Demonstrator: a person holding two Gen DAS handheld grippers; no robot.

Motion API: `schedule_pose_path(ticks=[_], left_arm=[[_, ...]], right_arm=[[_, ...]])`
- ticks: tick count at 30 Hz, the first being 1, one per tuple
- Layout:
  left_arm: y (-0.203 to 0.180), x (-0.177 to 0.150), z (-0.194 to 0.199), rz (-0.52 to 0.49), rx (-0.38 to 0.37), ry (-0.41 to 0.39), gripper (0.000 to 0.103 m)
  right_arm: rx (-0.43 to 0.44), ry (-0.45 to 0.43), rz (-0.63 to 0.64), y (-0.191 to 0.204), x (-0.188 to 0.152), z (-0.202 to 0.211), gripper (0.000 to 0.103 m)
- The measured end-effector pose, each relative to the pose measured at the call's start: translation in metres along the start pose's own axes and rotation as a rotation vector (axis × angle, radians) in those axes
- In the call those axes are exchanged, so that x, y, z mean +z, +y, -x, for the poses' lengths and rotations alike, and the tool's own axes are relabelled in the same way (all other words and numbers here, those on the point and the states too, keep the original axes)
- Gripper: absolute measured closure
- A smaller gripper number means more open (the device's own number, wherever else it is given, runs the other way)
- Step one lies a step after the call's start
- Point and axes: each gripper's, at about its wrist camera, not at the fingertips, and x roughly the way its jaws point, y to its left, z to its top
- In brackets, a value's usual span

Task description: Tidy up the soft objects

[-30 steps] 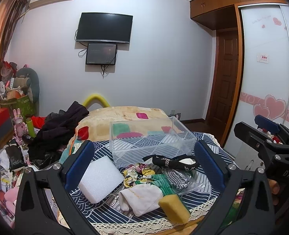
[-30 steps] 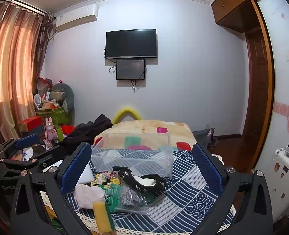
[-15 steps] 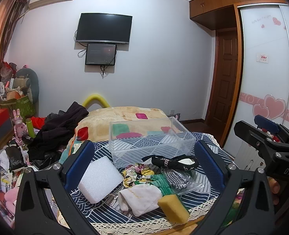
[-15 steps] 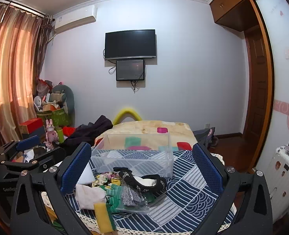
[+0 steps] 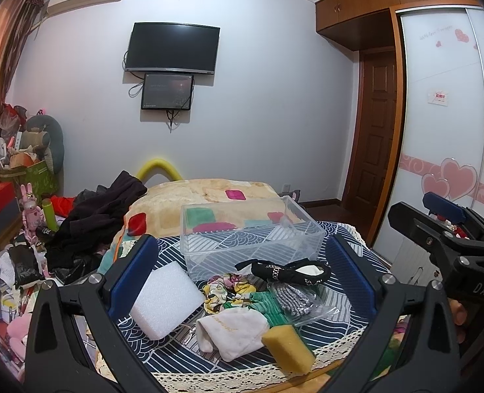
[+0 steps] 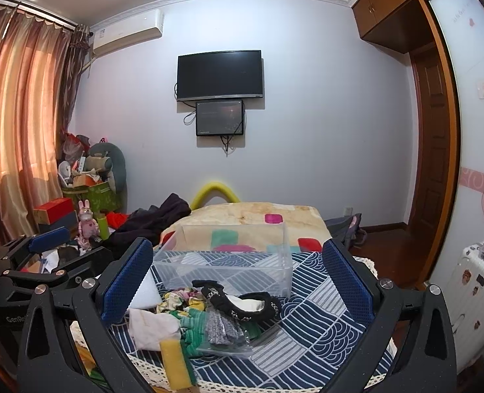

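A clear plastic box (image 5: 251,232) (image 6: 225,263) stands empty on a table with a blue patterned cloth (image 5: 340,239). In front of it lie a white foam block (image 5: 163,298), a white cloth pouch (image 5: 232,330) (image 6: 152,327), a yellow sponge (image 5: 288,348) (image 6: 176,363), a floral scrunchie (image 5: 225,291), a green cloth (image 5: 263,304), a grey beaded item in a clear bag (image 5: 296,298) (image 6: 224,329) and a black headband (image 5: 291,270) (image 6: 242,301). My left gripper (image 5: 242,281) is open and empty above the pile. My right gripper (image 6: 238,281) is open and empty, to the right of the left one.
A bed with a yellow patchwork blanket (image 5: 209,196) lies behind the table, with dark clothes (image 5: 101,216) on its left. Boxes and toys (image 5: 9,203) are piled at the left wall. A wardrobe with heart prints (image 5: 448,150) and a white suitcase (image 6: 471,294) stand on the right.
Both grippers have drifted very slightly; nothing on the table has moved.
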Motion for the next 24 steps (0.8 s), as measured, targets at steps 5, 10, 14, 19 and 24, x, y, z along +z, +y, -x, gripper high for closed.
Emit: schedule_pose_path(ticks=[5, 10, 14, 19, 24], left_arm=[[0.0, 0.001, 0.001, -0.001, -0.001, 0.0, 0.0], [-0.001, 0.001, 0.001, -0.002, -0.002, 0.0, 0.0], [0.0, 0.001, 0.0, -0.009, -0.009, 0.008, 0.0], [0.003, -0.002, -0.008, -0.011, -0.022, 0.02, 0.0], [0.018, -0.008, -0.025, 0.004, 0.01, 0.046, 0.007]], right_arm=[[0.0, -0.002, -0.003, 0.001, 0.0, 0.001, 0.0], [0.002, -0.001, -0.003, 0.001, 0.0, 0.001, 0.0], [0.006, 0.002, -0.008, 0.001, -0.002, -0.001, 0.0], [0.015, 0.017, -0.021, -0.001, -0.007, -0.01, 0.0], [0.026, 0.062, -0.036, -0.007, -0.017, -0.024, 0.002]])
